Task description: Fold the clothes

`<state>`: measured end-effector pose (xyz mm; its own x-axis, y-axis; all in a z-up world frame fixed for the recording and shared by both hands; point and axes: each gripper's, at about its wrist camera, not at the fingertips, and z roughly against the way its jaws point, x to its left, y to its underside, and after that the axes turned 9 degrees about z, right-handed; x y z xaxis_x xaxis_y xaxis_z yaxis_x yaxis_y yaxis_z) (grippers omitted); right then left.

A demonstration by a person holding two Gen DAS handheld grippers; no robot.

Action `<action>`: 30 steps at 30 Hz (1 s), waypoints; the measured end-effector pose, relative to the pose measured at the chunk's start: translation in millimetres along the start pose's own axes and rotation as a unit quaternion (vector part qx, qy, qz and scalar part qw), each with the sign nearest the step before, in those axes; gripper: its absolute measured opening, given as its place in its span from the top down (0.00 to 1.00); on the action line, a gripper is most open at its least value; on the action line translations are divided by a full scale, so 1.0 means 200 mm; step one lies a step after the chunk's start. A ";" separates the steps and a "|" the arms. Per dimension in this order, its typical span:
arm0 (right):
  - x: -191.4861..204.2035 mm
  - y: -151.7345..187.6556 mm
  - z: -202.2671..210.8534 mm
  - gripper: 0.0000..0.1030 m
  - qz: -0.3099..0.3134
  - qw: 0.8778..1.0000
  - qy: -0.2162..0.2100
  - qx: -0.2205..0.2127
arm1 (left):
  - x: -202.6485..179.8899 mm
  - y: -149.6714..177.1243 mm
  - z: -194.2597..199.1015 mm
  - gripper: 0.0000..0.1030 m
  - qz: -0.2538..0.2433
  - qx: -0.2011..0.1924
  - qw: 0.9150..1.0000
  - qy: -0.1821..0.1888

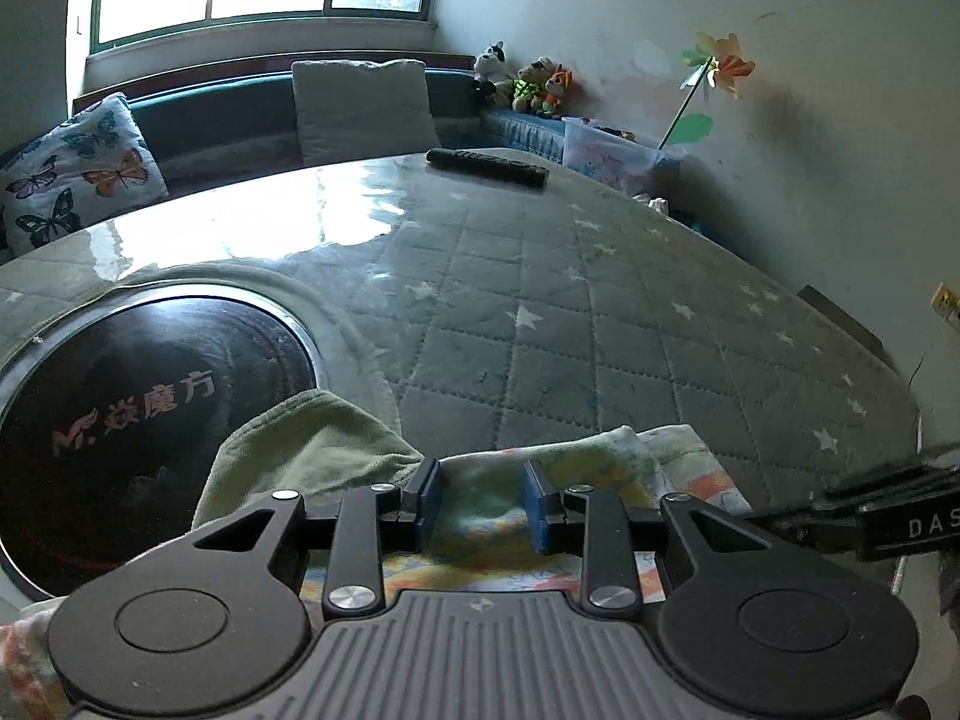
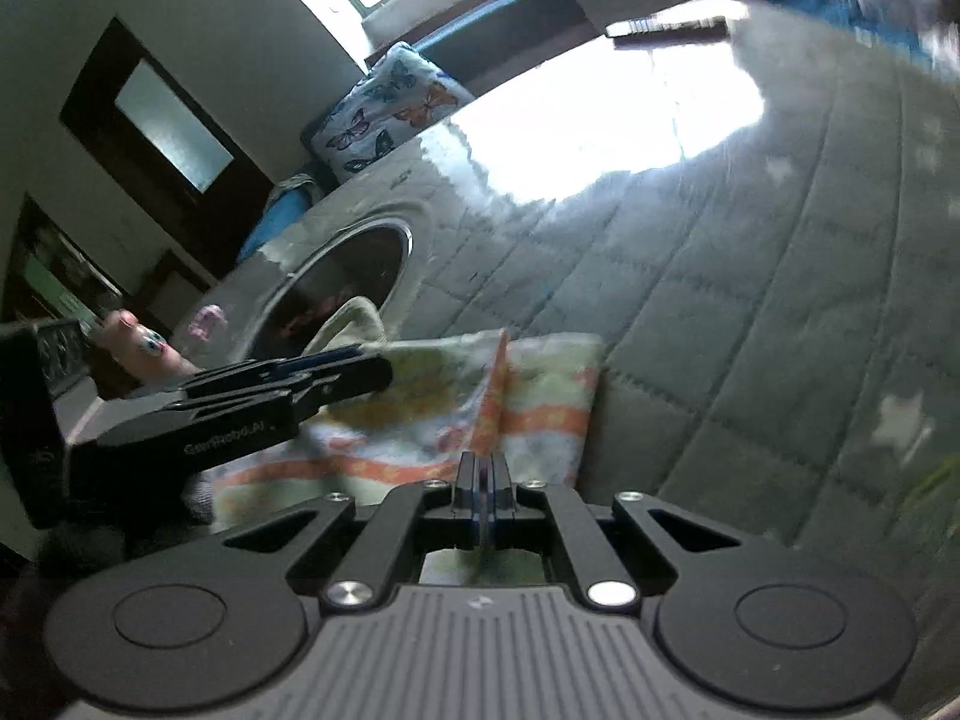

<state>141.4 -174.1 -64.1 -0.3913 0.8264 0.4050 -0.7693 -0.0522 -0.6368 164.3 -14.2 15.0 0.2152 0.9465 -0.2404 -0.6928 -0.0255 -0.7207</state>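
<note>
A small garment (image 1: 576,468), pale green with orange and yellow print, lies on the quilted table cover near its front edge. Its plain green part (image 1: 306,450) drapes over the round black hotplate. My left gripper (image 1: 483,501) is open, its blue pads either side of the cloth, not closed on it. In the right wrist view my right gripper (image 2: 483,480) is shut on a raised fold of the garment (image 2: 498,384), which stands up as a ridge. The left gripper (image 2: 324,375) shows from the side there, over the cloth's left part.
The table has a grey-green star-quilted cover (image 1: 600,312) under glossy film. A round black hotplate (image 1: 138,420) is set into it at the left. A remote control (image 1: 486,165) lies at the far edge. Cushions (image 1: 78,174), plush toys (image 1: 528,84) and a plastic box (image 1: 606,156) sit behind.
</note>
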 end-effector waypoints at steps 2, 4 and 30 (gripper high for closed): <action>0.02 -0.03 0.00 0.96 0.017 1.000 0.006 -0.018 | 0.00 0.01 0.01 0.69 0.000 -0.001 1.000 0.001; 0.05 -0.07 0.00 0.95 0.033 0.999 0.010 -0.035 | -0.01 0.02 0.03 0.69 -0.004 -0.004 1.000 0.003; 0.28 -0.13 -0.27 0.90 0.191 0.981 0.001 -0.017 | -0.01 0.34 0.35 0.67 -0.033 -0.012 0.999 0.033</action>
<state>167.0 -96.4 -60.9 -0.6477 0.7505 0.1311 -0.5493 -0.3407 -0.7630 68.6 4.7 10.9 0.3050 0.9230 -0.2346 -0.6599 0.0273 -0.7508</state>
